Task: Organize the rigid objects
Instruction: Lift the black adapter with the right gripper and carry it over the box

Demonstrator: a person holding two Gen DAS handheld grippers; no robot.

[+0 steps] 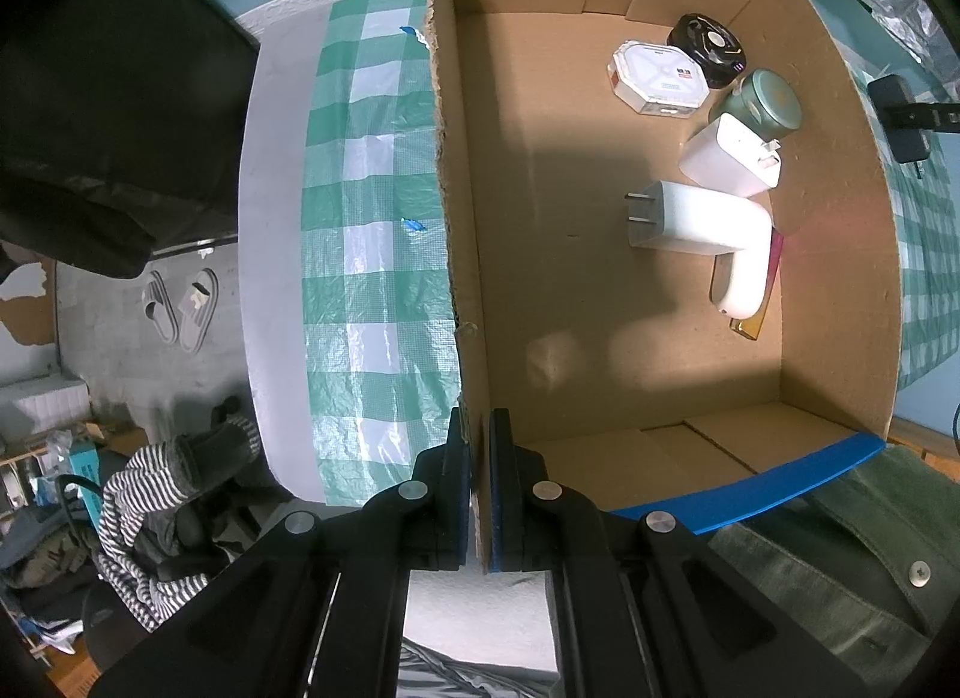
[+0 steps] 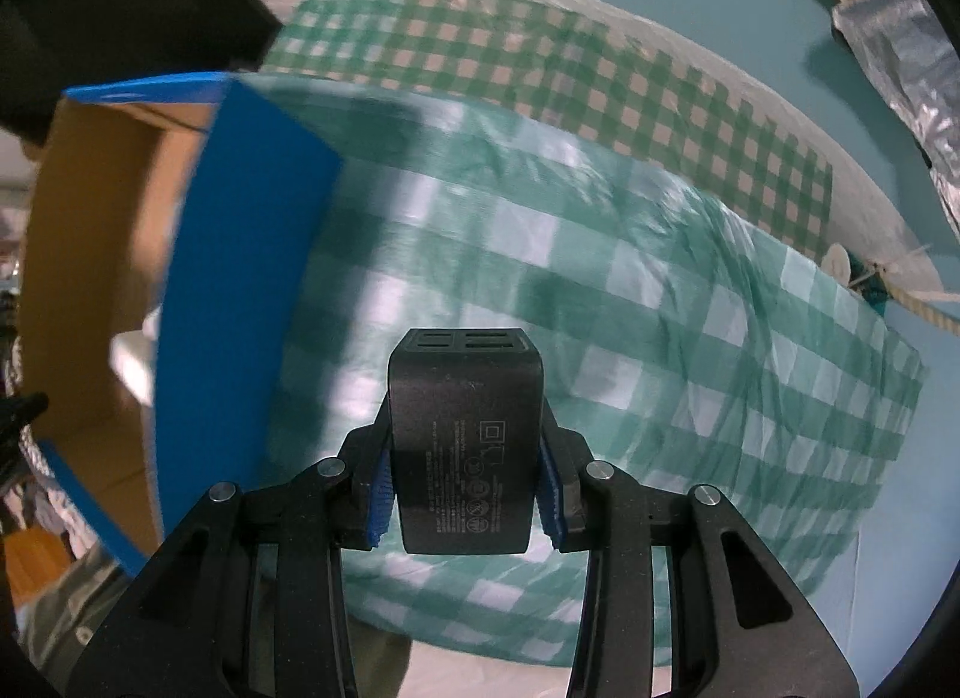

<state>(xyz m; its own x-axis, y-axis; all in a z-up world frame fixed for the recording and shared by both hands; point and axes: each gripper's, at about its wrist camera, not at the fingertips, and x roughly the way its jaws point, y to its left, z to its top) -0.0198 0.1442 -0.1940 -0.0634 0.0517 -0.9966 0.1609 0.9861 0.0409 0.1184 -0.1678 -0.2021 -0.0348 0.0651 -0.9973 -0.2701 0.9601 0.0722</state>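
My left claw (image 1: 478,494) is clamped on the side wall of the cardboard box (image 1: 516,230), one blue pad outside the wall and one inside, near the box's blue-edged corner. The box sits on the green-and-white checked cloth (image 1: 372,254) that covers the table.

Box contents, all grouped toward the far side from my left claw:
- black round container (image 1: 708,47), touching the white octagonal case (image 1: 658,77) beside it
- green round tin (image 1: 765,101), next to the black container
- white charger with folded prongs (image 1: 729,158), resting against the green tin
- larger white adapter (image 1: 696,218), two metal prongs pointing toward the box's middle
- white rounded object (image 1: 744,284), partly under the adapter; I cannot tell what it is
- a thin yellow-to-pink strip (image 1: 765,296) along the wall beside it

My right claw (image 2: 465,494) is closed on the black multi-port charger (image 2: 465,446), pads against its two opposite sides, port end pointing away from me and the printed label face up. It is held in the air above the checked cloth, to the right of the box's blue outer wall (image 2: 240,254). This view is blurred, so the label print is not readable.
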